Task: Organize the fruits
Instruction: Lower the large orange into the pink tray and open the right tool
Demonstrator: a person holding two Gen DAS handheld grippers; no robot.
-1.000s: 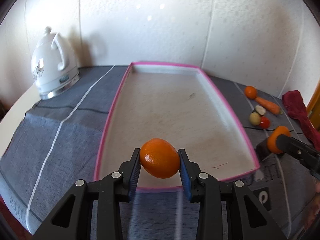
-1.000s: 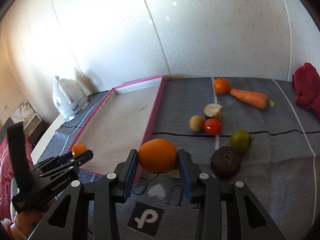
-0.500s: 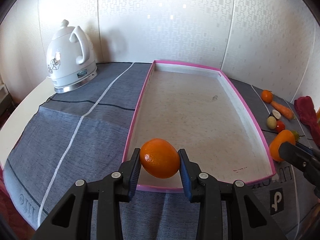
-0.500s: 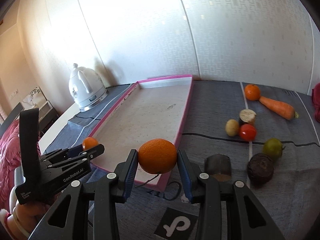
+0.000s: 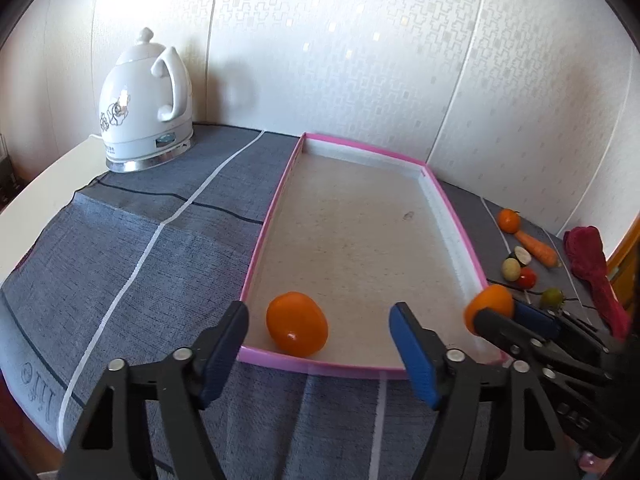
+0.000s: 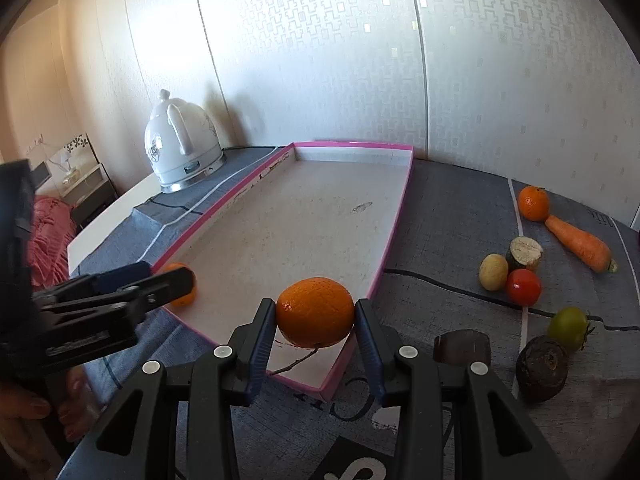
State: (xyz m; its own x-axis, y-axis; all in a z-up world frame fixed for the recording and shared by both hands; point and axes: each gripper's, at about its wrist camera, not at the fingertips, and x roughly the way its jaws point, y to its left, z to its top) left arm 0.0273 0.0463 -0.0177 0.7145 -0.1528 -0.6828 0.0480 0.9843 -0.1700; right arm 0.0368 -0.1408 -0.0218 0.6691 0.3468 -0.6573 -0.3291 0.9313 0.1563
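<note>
A small orange [image 5: 297, 329] lies in the near left corner of the pink-rimmed tray [image 5: 264, 236]. My left gripper [image 5: 320, 344] hovers just in front of it. Its jaws are opening and the blue pads stand clear of the fruit. In the right wrist view the same left gripper [image 6: 160, 280] half hides that small orange [image 6: 182, 284]. My right gripper [image 6: 315, 314] is shut on a bigger orange [image 6: 315, 312], held above the near right corner of the tray [image 6: 394, 232]. The left wrist view shows this bigger orange [image 5: 489, 304] at the tray's right rim.
A white kettle [image 5: 146, 108] stands at the back left on the grey cloth. Right of the tray lie a mandarin [image 6: 533, 203], a carrot [image 6: 580, 243], a tomato [image 6: 523, 287], a green tomato [image 6: 569, 323] and a dark beet [image 6: 541, 368]. A red cloth [image 5: 592, 264] lies far right.
The left jaws have parted and the small orange has dropped into the tray's near left corner. The right gripper has carried its orange leftward over the tray's near right corner.
</note>
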